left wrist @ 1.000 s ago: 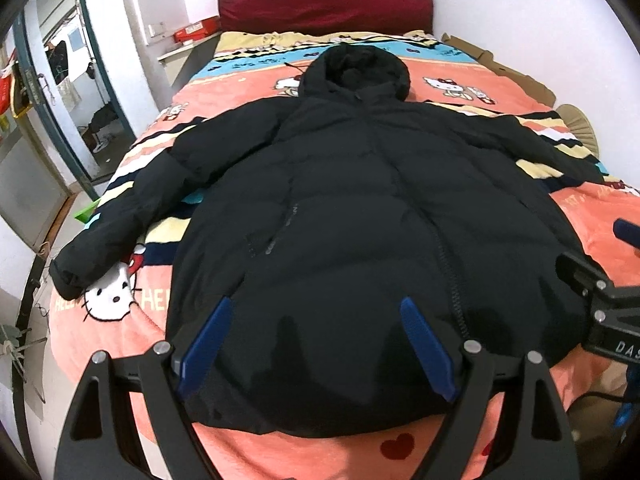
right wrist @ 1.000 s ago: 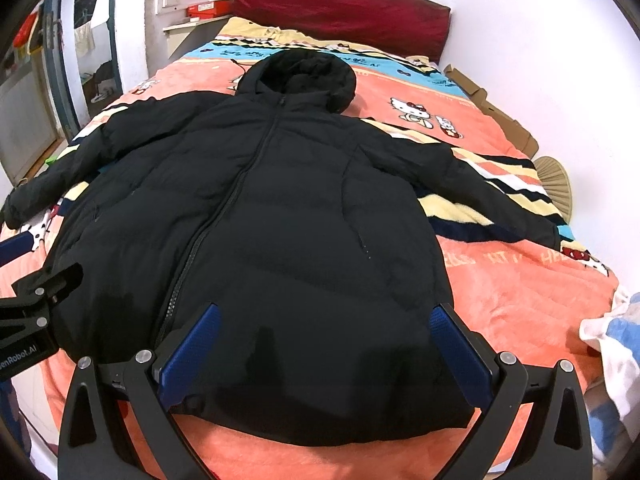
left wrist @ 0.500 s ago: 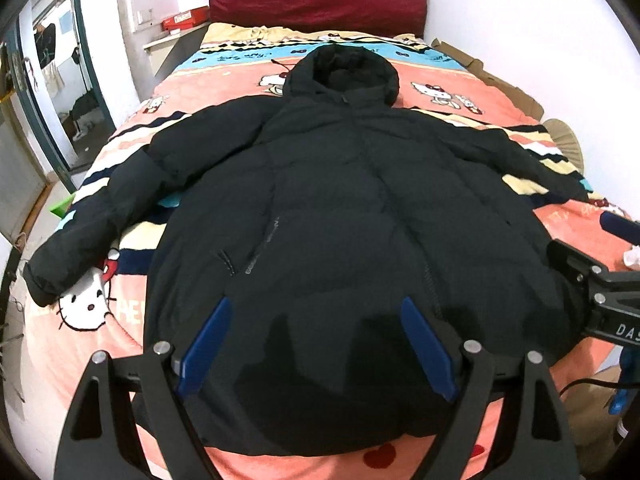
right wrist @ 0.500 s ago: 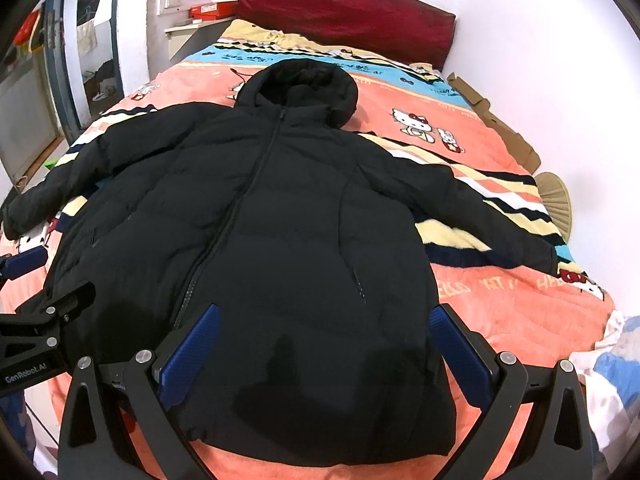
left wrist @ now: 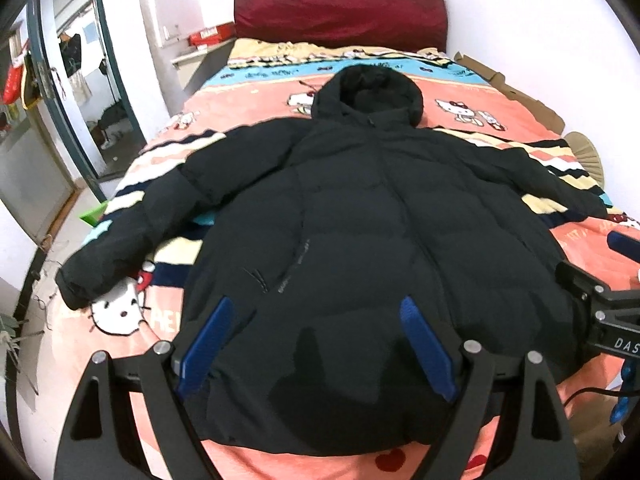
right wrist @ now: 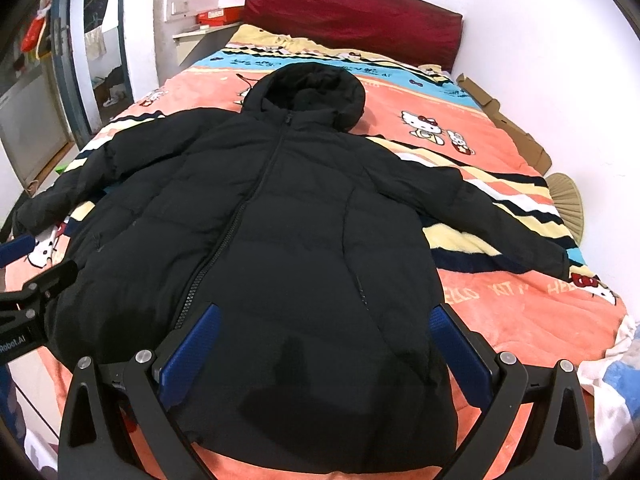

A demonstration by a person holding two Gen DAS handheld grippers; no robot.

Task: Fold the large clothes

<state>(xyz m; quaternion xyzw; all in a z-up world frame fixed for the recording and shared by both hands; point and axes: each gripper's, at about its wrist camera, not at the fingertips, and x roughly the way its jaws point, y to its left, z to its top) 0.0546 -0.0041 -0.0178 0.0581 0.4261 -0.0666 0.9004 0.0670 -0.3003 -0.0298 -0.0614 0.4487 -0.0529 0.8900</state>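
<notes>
A large black hooded puffer jacket (left wrist: pixel 360 232) (right wrist: pixel 280 232) lies flat, front up and zipped, on the bed, with both sleeves spread out and the hood toward the headboard. My left gripper (left wrist: pixel 316 344) hovers open above the lower left part of the jacket near its hem. My right gripper (right wrist: pixel 324 344) hovers open over the lower right part. Nothing is between either pair of blue pads. The right gripper's body (left wrist: pixel 600 316) shows at the right edge of the left wrist view, and the left gripper's body (right wrist: pixel 28 304) shows at the left edge of the right wrist view.
The bed has an orange cartoon-cat blanket (left wrist: pixel 460 108) (right wrist: pixel 520 292) and a dark red headboard (left wrist: pixel 340 16). A doorway (left wrist: pixel 80 100) opens on the left. Cardboard (right wrist: pixel 508 128) and a woven fan (right wrist: pixel 568 200) lie against the right wall. White-and-blue cloth (right wrist: pixel 616 384) sits at the bed's right corner.
Both cameras have shifted slightly over the jacket's hem; the view has drawn a little closer and lower. The jacket lies as before, and both grippers stay open.
</notes>
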